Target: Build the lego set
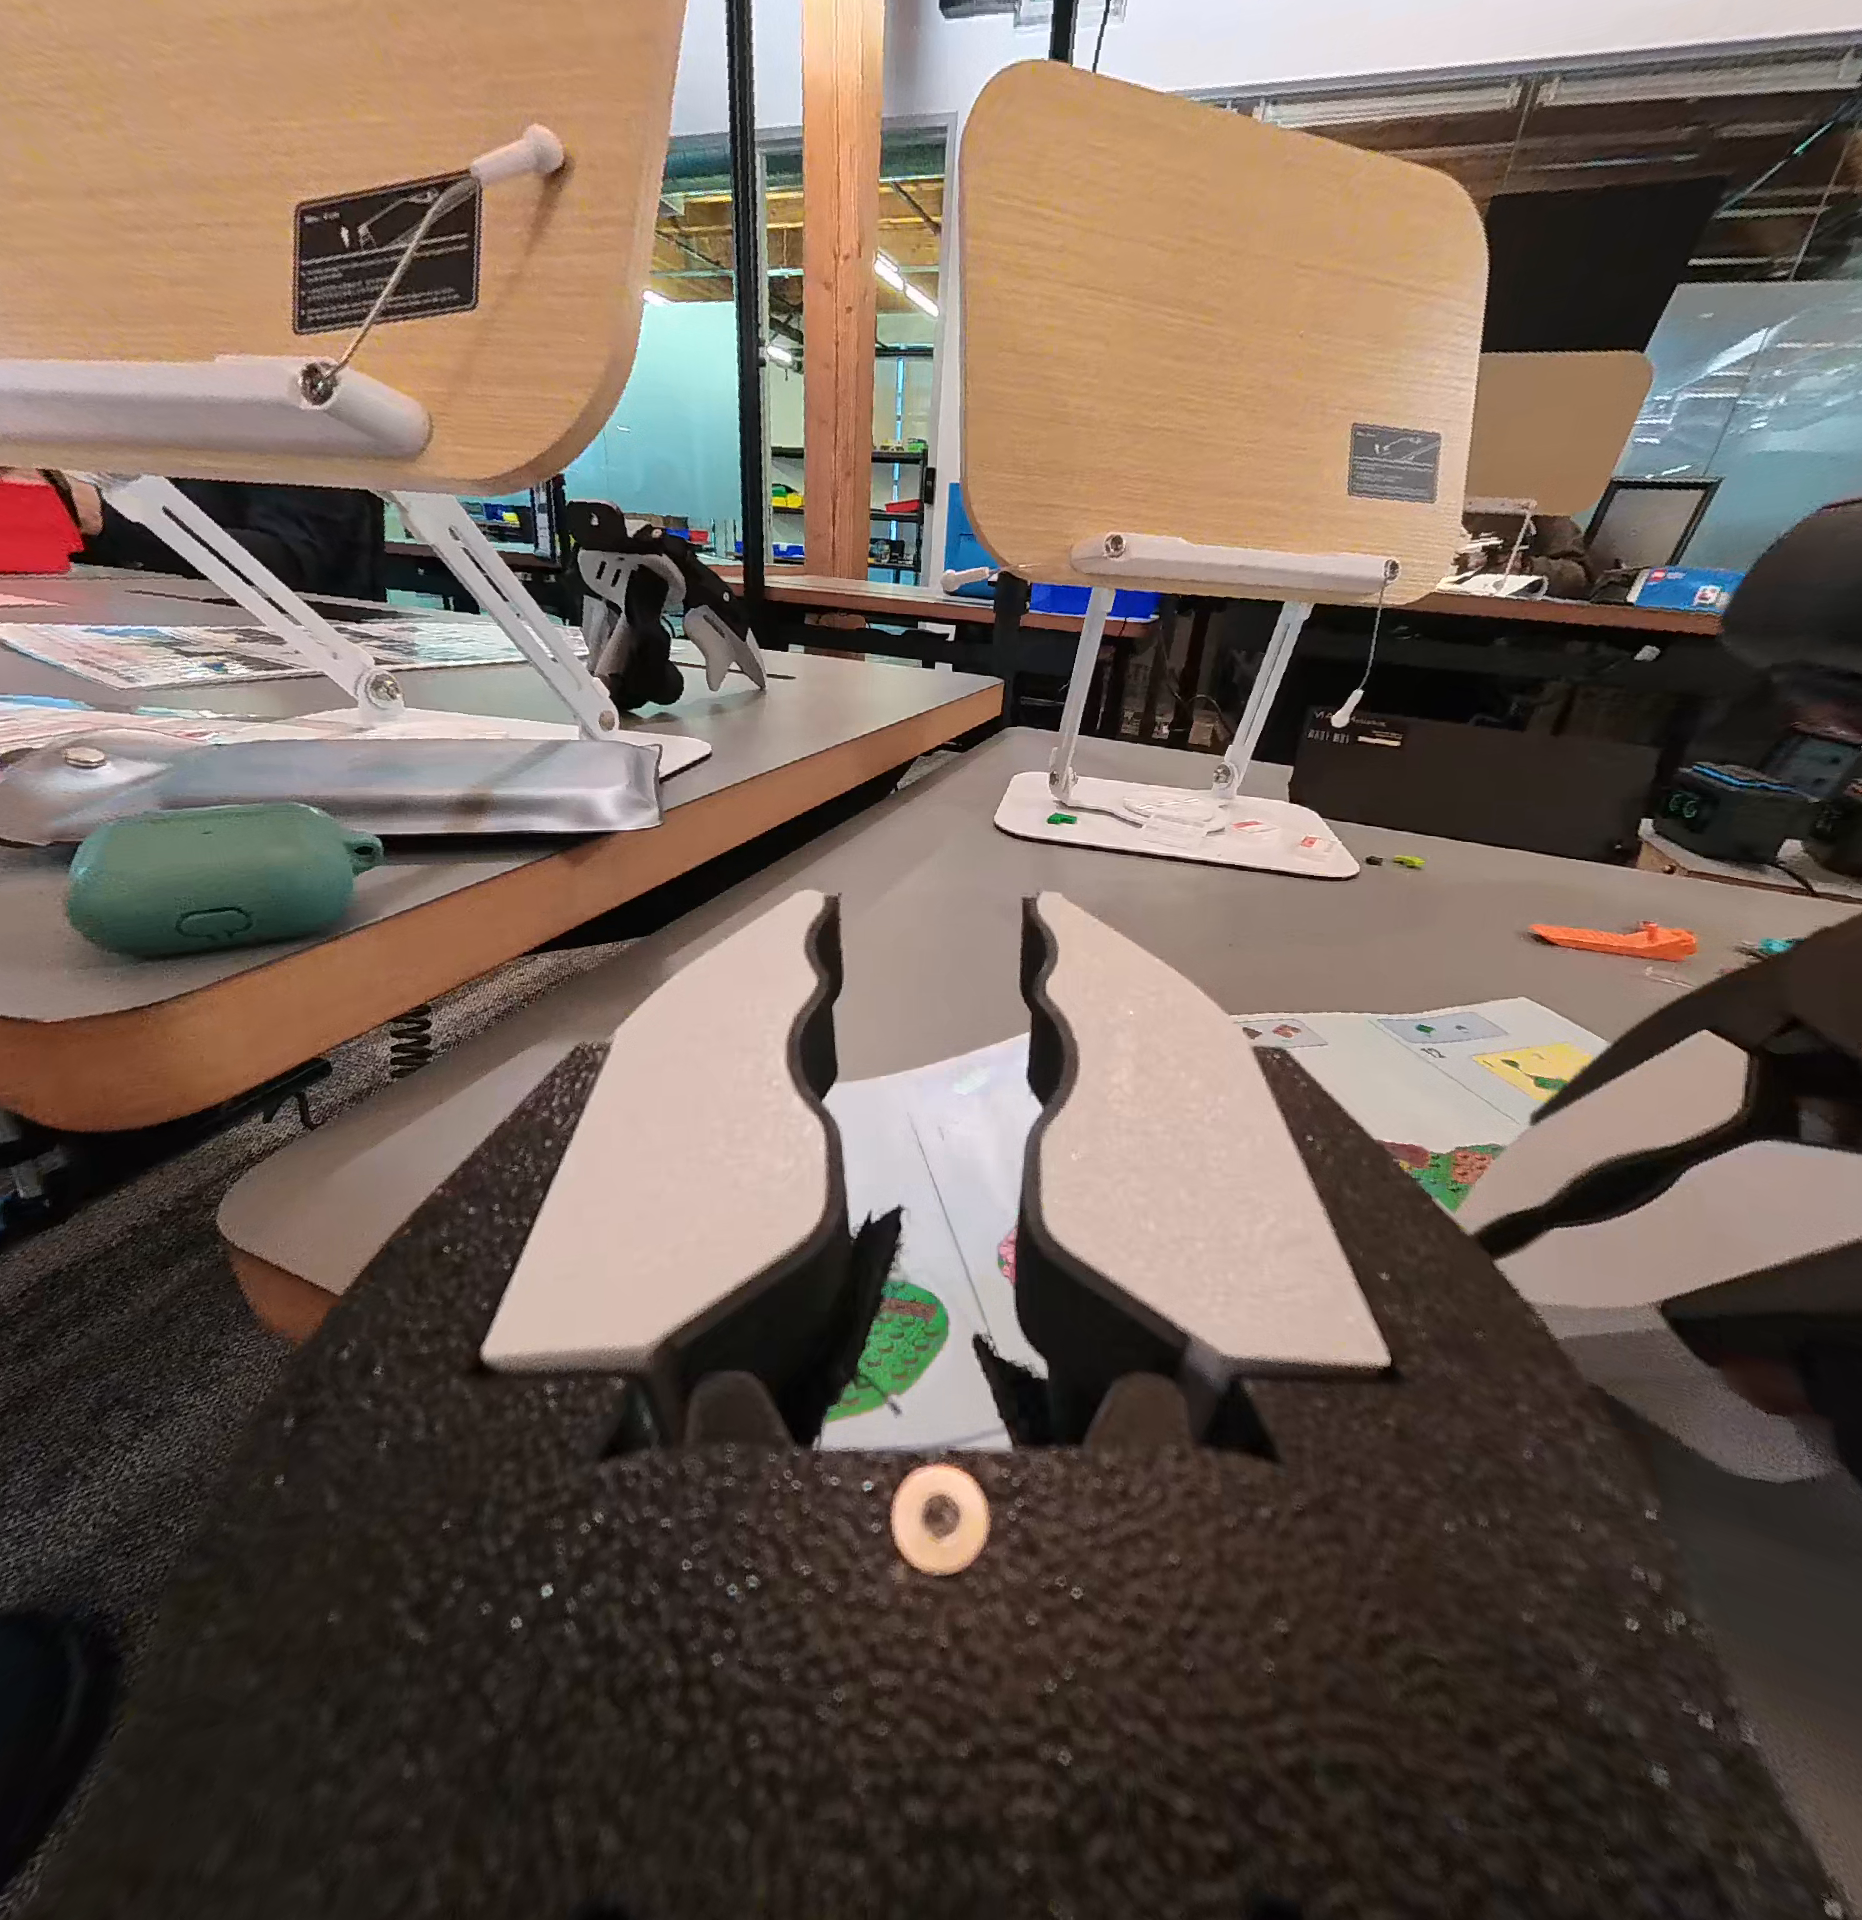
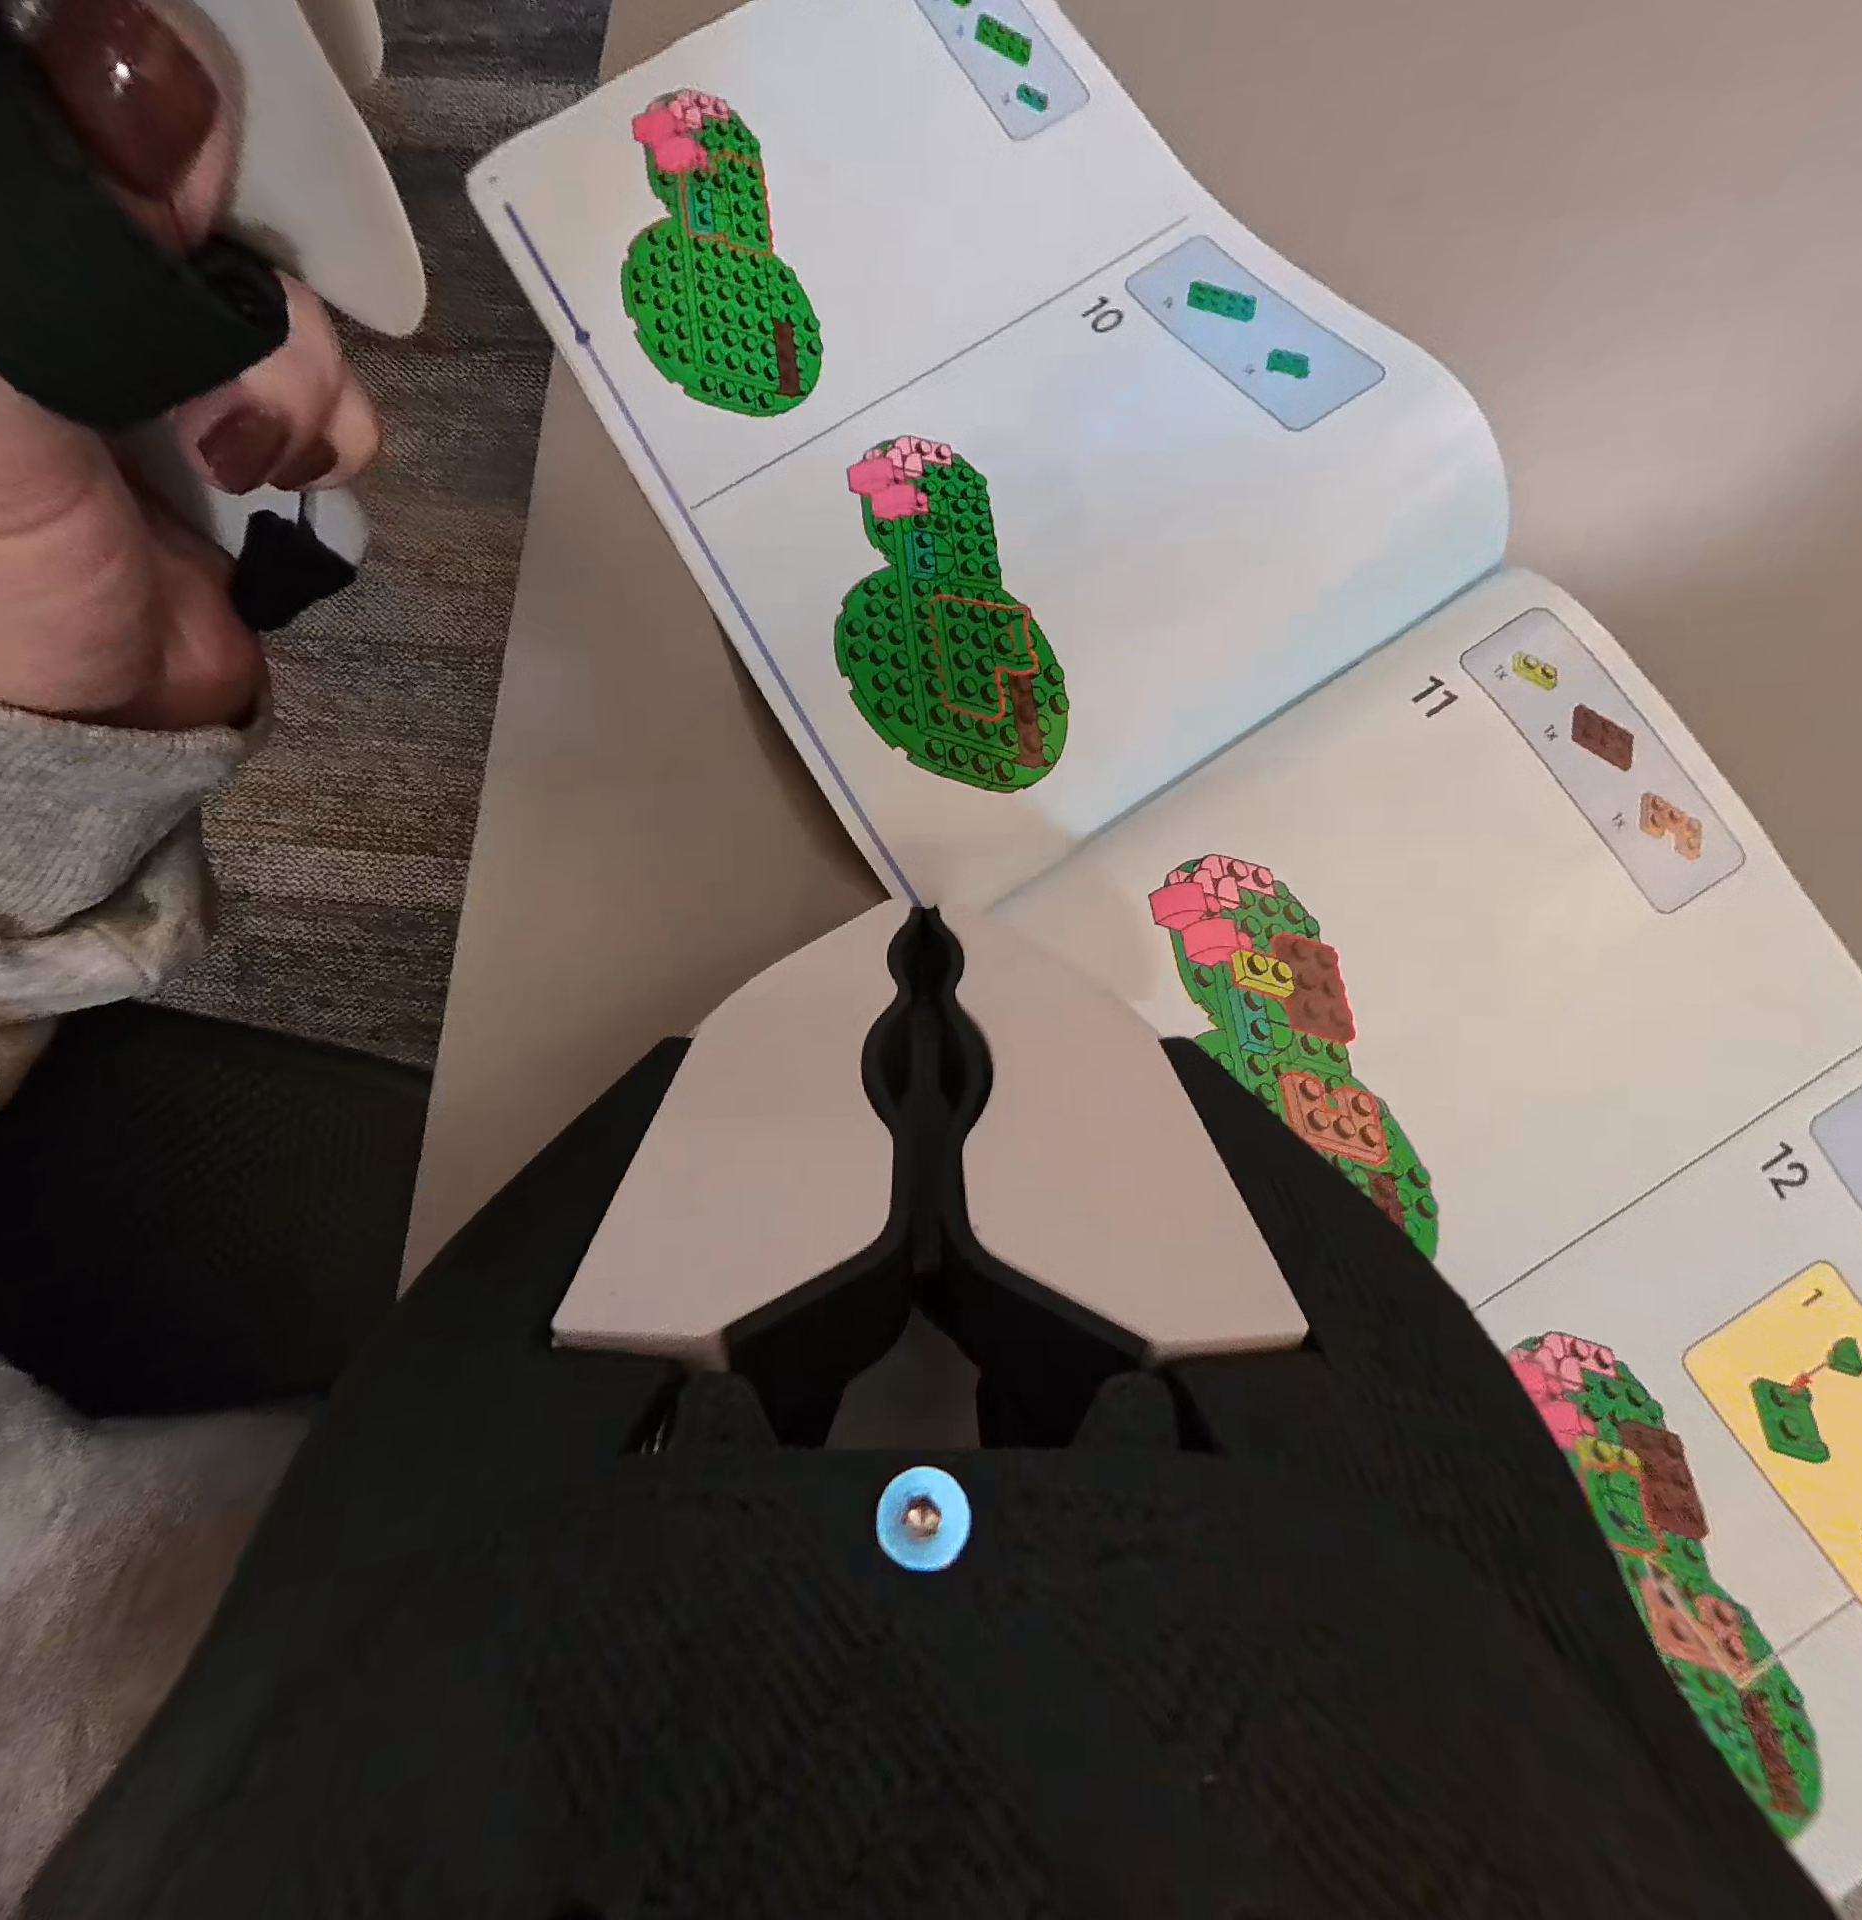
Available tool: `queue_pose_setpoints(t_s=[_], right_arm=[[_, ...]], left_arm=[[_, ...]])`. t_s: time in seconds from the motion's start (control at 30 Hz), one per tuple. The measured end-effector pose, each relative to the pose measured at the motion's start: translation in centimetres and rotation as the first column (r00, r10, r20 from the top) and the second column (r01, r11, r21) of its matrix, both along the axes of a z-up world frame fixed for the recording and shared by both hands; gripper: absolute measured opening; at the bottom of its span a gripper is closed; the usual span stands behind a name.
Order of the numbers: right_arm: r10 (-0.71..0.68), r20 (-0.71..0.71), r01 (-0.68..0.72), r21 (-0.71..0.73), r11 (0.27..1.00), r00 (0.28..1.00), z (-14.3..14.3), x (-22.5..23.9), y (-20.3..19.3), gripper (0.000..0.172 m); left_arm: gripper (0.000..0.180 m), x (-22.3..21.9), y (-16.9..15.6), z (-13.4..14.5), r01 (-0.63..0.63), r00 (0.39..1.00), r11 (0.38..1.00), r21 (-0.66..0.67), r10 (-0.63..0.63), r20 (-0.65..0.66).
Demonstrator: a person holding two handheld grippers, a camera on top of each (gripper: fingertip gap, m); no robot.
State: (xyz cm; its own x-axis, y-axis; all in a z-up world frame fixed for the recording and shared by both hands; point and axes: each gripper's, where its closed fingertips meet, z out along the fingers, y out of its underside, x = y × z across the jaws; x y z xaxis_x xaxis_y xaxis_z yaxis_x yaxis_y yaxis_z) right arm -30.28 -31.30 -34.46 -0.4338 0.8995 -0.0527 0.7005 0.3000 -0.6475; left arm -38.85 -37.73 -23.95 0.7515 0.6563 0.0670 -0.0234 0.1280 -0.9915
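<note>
An open brick-building instruction booklet lies on the grey table; its left page curls up off the surface. My right gripper is shut, and its tips pinch the near corner of that raised page by the spine. In the left wrist view the right gripper comes in from the right over the booklet. My left gripper is open with nothing between its pads, held above the table's near left corner with the white page showing below it. It also shows at the top left of the right wrist view, held by a hand.
A wooden book stand stands at the back of the table with small bricks on its white base. An orange tool lies to the right. A second table on the left holds another stand and a green case. The tips of one gripper are about 15 centimeters away from the tips of the other.
</note>
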Motion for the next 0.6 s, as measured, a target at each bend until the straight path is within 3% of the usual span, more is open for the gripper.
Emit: queue_pose_setpoints(t_s=[0.13,0.3,0.43,0.53,0.6], right_arm=[[-0.034,-0.025,0.034,-0.028,0.999,0.999,0.9,0.4,0.5,0.0],[-0.116,-0.324,0.048,-0.21,0.976,0.939,11.5,2.8,1.6,0.0],[-0.149,-0.527,0.109,-0.107,0.988,0.837,17.0,8.7,6.7,0.0],[-0.178,-0.568,0.229,0.018,0.973,0.804,17.9,14.7,11.9,0.0],[-0.213,-0.532,0.326,0.127,0.937,0.819,17.1,19.5,15.8,0.004]], left_arm=[[0.033,0.3,0.2,0.0,0.008,1.0,1.0,-0.013,-0.008,-0.011],[0.033,0.5,0.5,-0.3,0.018,1.0,0.999,-0.033,-0.018,-0.022],[0.033,1.1,0.9,0.1,0.018,0.998,0.998,-0.062,-0.022,-0.065],[0.033,1.9,1.3,0.5,0.033,0.994,0.997,-0.076,-0.041,-0.105],[0.033,2.7,1.8,1.0,0.056,0.989,0.995,-0.083,-0.067,-0.131]])
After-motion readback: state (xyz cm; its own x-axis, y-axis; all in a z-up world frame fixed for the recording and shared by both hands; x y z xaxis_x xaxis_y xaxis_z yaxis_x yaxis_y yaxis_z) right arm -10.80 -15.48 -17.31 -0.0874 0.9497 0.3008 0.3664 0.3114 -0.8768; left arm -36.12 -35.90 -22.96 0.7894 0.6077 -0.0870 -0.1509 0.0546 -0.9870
